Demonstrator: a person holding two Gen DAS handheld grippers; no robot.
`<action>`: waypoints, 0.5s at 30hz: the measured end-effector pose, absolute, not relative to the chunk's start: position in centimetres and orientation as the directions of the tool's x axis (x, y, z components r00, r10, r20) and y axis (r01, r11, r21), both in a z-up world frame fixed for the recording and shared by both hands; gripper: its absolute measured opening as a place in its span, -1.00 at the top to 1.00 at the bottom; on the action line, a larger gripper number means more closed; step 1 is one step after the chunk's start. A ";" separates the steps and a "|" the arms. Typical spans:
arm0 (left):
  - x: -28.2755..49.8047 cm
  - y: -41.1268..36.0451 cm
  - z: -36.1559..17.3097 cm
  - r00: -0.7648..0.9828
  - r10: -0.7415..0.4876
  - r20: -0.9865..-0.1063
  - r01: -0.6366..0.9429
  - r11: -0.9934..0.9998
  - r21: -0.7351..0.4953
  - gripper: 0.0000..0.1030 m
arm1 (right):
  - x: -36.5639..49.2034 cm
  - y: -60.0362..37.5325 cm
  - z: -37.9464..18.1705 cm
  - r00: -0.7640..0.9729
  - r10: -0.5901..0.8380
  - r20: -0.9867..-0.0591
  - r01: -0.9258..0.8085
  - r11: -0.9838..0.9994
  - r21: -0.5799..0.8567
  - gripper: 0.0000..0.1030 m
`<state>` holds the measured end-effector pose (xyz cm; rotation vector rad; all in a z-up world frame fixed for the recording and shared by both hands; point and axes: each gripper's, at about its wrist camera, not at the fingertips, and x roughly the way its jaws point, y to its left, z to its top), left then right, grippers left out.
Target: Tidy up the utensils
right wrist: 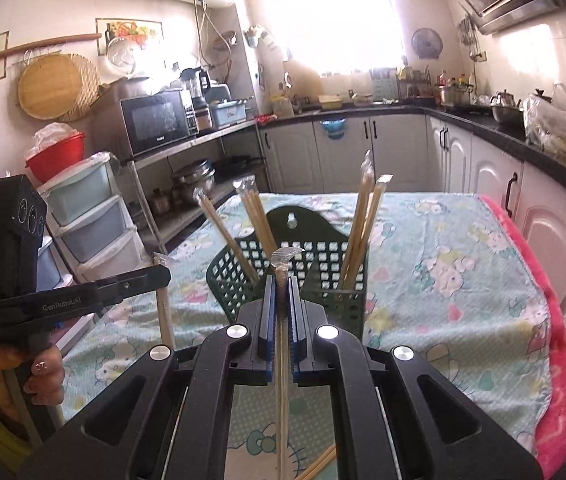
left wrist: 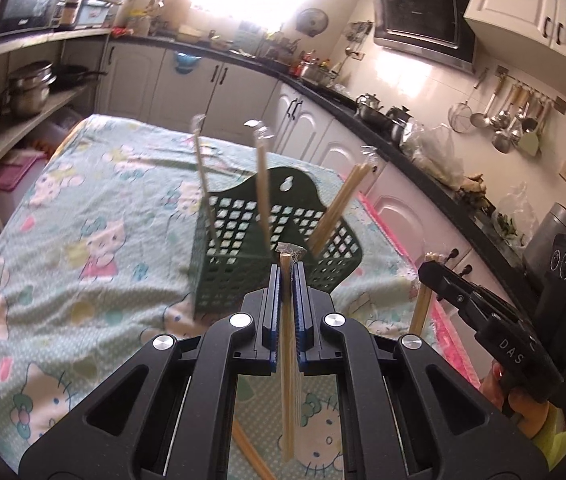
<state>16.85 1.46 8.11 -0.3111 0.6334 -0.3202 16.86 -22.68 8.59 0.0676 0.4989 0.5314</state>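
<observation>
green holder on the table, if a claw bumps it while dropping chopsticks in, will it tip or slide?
Likely tips easily: the green holder is tall lattice plastic, probably light, and wrapped chopsticks lean outward above its rim, adding leverage. It may drag rather than slide, since it stands on a soft printed cloth. Its flat, squarish base should help somewhat.

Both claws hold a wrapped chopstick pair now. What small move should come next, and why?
Probably carry the left claw forward until its chopstick pair hangs over the green basket. The basket stands just ahead and already holds several pairs; the right claw grips its own pair and could follow.
</observation>
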 end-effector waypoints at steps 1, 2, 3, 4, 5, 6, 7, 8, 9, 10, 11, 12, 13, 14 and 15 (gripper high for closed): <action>16.9 1.3 8.3 0.761 -0.384 -0.522 0.201 0.906 -0.373 0.94 | 16.8 -22.8 8.8 0.752 0.498 -0.432 -0.466 0.865 0.186 0.89; 17.0 1.0 8.6 0.762 -0.387 -0.519 0.210 0.906 -0.368 0.94 | 16.8 -23.1 9.1 0.759 0.495 -0.424 -0.462 0.867 0.185 0.89; 17.1 0.7 8.9 0.764 -0.388 -0.515 0.217 0.907 -0.361 0.94 | 16.8 -23.3 9.4 0.765 0.492 -0.416 -0.459 0.869 0.183 0.89; 17.2 0.5 9.0 0.765 -0.389 -0.513 0.221 0.907 -0.358 0.94 | 16.8 -23.5 9.6 0.772 0.488 -0.409 -0.455 0.872 0.181 0.89; 17.4 0.3 9.3 0.765 -0.392 -0.511 0.228 0.907 -0.353 0.94 | 16.7 -23.6 9.8 0.777 0.484 -0.403 -0.452 0.874 0.179 0.89; 17.5 0.0 9.5 0.766 -0.393 -0.509 0.234 0.907 -0.349 0.94 | 16.7 -23.8 10.0 0.782 0.481 -0.397 -0.449 0.876 0.177 0.89; 17.6 -0.2 9.7 0.766 -0.396 -0.506 0.241 0.907 -0.345 0.94 | 16.8 -24.0 10.2 0.786 0.478 -0.392 -0.445 0.878 0.176 0.89; 17.7 -0.4 9.9 0.767 -0.398 -0.503 0.246 0.907 -0.342 0.94 | 16.8 -24.2 10.4 0.792 0.473 -0.386 -0.441 0.880 0.175 0.89; 17.7 -0.6 10.1 0.769 -0.398 -0.501 0.252 0.908 -0.335 0.94 | 16.9 -24.3 10.6 0.797 0.469 -0.380 -0.436 0.883 0.175 0.89; 17.8 -0.7 10.2 0.770 -0.399 -0.498 0.256 0.908 -0.332 0.94 | 16.9 -24.5 10.8 0.802 0.466 -0.373 -0.432 0.885 0.175 0.89; 17.8 -0.9 10.5 0.772 -0.401 -0.494 0.262 0.908 -0.328 0.94 | 16.9 -24.7 10.9 0.806 0.464 -0.367 -0.430 0.886 0.175 0.89; 17.9 -1.1 10.7 0.774 -0.403 -0.489 0.268 0.907 -0.324 0.94 | 17.0 -24.8 11.1 0.810 0.462 -0.362 -0.428 0.887 0.175 0.89; 18.0 -1.3 11.0 0.777 -0.403 -0.484 0.273 0.908 -0.318 0.94 | 17.1 -24.9 11.3 0.814 0.460 -0.355 -0.426 0.888 0.174 0.89; 18.0 -1.4 11.3 0.780 -0.401 -0.480 0.276 0.909 -0.312 0.94 | 17.1 -24.9 11.6 0.818 0.458 -0.348 -0.425 0.889 0.171 0.89; 18.0 -1.6 11.6 0.784 -0.400 -0.475 0.280 0.911 -0.304 0.94 | 17.2 -24.9 11.8 0.821 0.457 -0.343 -0.424 0.890 0.169 0.89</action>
